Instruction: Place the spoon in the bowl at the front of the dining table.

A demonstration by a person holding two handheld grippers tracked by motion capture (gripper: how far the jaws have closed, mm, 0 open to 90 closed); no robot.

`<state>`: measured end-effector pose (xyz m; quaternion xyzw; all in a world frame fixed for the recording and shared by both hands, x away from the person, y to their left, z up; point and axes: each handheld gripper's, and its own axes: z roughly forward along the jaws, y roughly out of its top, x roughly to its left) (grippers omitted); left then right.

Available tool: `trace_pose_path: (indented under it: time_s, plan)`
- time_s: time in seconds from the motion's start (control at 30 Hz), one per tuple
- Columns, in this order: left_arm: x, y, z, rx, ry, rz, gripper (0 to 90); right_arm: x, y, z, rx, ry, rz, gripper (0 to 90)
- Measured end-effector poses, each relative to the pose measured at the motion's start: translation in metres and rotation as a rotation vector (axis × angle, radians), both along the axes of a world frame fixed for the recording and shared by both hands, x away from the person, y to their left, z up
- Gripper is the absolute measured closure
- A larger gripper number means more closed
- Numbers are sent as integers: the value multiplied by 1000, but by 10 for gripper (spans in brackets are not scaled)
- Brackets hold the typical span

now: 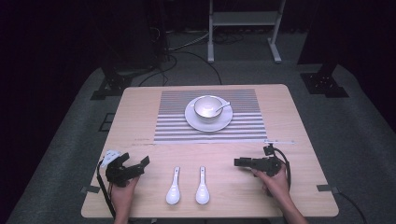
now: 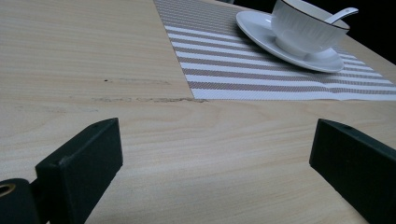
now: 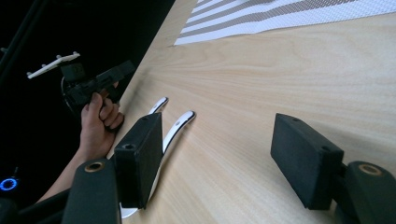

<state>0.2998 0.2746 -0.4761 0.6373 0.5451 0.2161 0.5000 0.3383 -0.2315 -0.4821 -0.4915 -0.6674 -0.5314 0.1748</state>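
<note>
Two white ceramic spoons [image 1: 173, 186] [image 1: 202, 185] lie side by side near the table's front edge, handles pointing away from me. My left gripper [image 1: 141, 165] rests left of them, open, its jaws wide apart over bare wood [image 2: 215, 154]. My right gripper [image 1: 237, 162] sits to their right, open and pointing toward them [image 3: 217, 154]. In the right gripper view one spoon [image 3: 180, 126] shows just beyond the left jaw and the other spoon [image 3: 159, 105] lies farther off. A white bowl [image 1: 208, 108] with a spoon in it [image 1: 223, 108] stands on a white plate [image 1: 219, 125].
The plate rests on a striped placemat [image 1: 177, 126] at the table's far middle; both appear in the left gripper view, bowl [image 2: 308, 25] on placemat [image 2: 219, 60]. A white metal stand [image 1: 243, 18] is on the floor beyond the table. Cables trail from both grippers.
</note>
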Motion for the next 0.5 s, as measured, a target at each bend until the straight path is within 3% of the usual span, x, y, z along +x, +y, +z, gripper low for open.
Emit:
trace_pose_path:
  time_s: [0.5]
  plan:
    - [0, 0, 0, 7, 2, -3, 12, -18, -9, -9, 2, 1, -9, 331]
